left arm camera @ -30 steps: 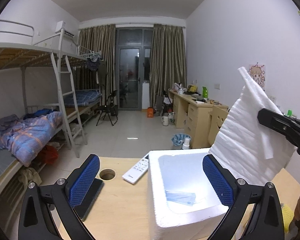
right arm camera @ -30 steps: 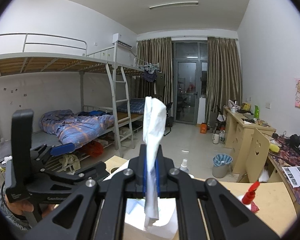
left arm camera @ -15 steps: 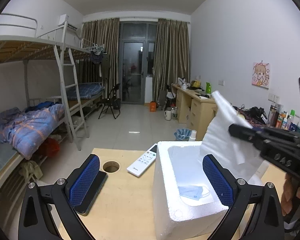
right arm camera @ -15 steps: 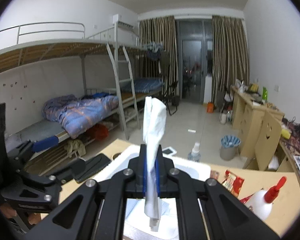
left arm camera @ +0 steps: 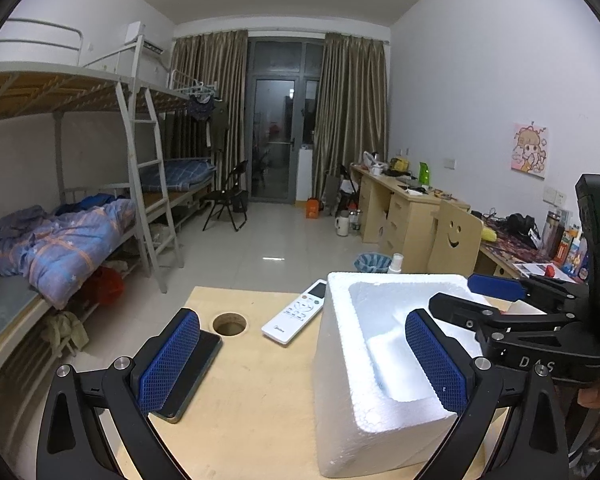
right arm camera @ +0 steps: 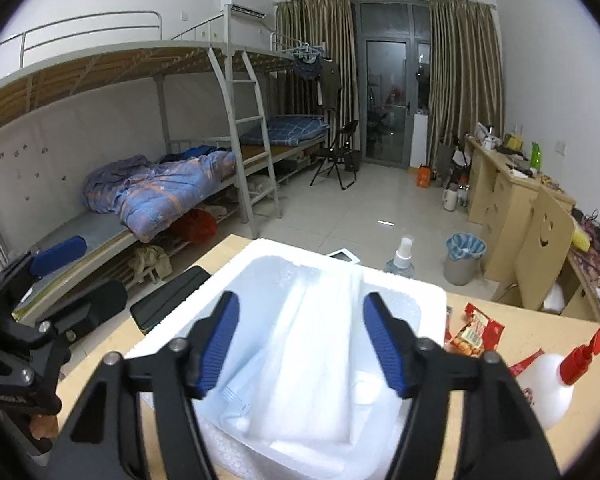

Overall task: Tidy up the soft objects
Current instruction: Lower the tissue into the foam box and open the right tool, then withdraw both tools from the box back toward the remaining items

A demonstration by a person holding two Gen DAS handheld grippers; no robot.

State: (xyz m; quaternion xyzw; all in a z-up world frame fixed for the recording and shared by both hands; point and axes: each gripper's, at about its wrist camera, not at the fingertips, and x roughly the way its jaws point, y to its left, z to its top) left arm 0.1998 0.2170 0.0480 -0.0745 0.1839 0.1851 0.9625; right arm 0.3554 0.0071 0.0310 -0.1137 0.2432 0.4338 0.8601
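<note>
A white foam box [left arm camera: 384, 364] stands on the wooden table; it also shows in the right wrist view [right arm camera: 404, 292]. A white foam sheet [right arm camera: 312, 364] lies inside it, over a light blue face mask [right arm camera: 220, 404]. My right gripper [right arm camera: 300, 344] is open and empty just above the box and the sheet; it also shows at the right of the left wrist view [left arm camera: 496, 292]. My left gripper [left arm camera: 300, 364] is open and empty, low over the table at the box's left side.
A black phone [left arm camera: 192, 376], a white remote [left arm camera: 296, 312] and a round table hole [left arm camera: 229, 323] lie left of the box. Snack packets [right arm camera: 476, 332], a white bottle with a red trigger [right arm camera: 556, 384] and a small spray bottle [right arm camera: 400, 260] stand to its right.
My right gripper came down over the box, opened and let go of the white foam sheet, which now lies inside the box. My left gripper stayed open and barely moved.
</note>
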